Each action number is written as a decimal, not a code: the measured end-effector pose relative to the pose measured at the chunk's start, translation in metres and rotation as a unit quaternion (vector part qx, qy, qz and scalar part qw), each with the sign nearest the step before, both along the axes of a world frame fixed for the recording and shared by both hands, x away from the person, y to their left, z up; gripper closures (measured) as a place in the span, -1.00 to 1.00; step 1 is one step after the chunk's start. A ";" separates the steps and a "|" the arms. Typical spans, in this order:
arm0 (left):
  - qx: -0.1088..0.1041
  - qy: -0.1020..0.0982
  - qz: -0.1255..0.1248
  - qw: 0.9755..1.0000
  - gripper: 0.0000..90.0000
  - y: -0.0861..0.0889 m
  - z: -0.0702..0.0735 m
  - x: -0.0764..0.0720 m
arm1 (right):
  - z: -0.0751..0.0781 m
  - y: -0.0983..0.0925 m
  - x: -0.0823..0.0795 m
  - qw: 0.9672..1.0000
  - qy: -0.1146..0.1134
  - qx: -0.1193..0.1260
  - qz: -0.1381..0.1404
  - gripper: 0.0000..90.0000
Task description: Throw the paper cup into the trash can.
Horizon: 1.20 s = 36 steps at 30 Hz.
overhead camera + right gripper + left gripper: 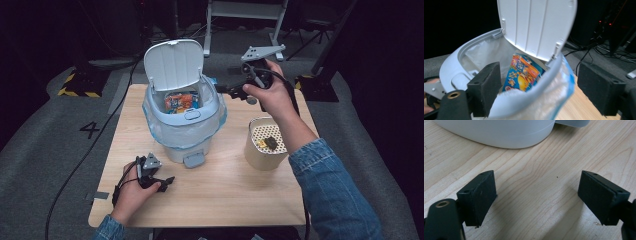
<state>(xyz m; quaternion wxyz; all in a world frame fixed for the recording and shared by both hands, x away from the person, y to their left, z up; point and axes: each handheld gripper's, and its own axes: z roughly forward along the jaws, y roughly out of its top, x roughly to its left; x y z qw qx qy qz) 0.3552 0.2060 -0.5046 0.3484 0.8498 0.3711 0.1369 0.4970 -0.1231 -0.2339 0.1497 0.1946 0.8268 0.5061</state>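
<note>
the bin [182, 125] stands toward the back left of the table [225, 190], lid [174, 64] tipped up, a clear liner [200, 131] folded over its rim. a colourful packet [181, 102] lies inside it, leaning against the back wall under the lid. the right gripper [231, 90] hangs just beside the bin's right rim, jaws wide apart and empty. the left gripper [167, 181] rests low on the table in front of the bin, jaws wide open with bare wood between them. a perforated cup [266, 144] stands to the bin's right.
</note>
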 end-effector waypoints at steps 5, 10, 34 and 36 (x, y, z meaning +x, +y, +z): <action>0.000 0.000 -0.001 1.000 -0.65 0.000 0.000 0.000 | 0.004 -0.019 -0.006 1.000 -0.008 -0.009 -0.012 -0.54; 0.002 0.000 0.002 1.000 -0.65 0.001 0.000 0.001 | 0.006 -0.045 -0.013 1.000 -0.011 -0.011 -0.027 -0.49; 0.003 -0.001 0.014 1.000 -0.65 0.002 0.000 0.002 | -0.016 -0.155 -0.049 0.997 0.009 -0.012 -0.080 -0.44; 0.003 -0.001 0.014 1.000 -0.65 0.002 0.000 0.002 | -0.018 -0.160 -0.052 0.996 0.010 -0.012 -0.085 -0.44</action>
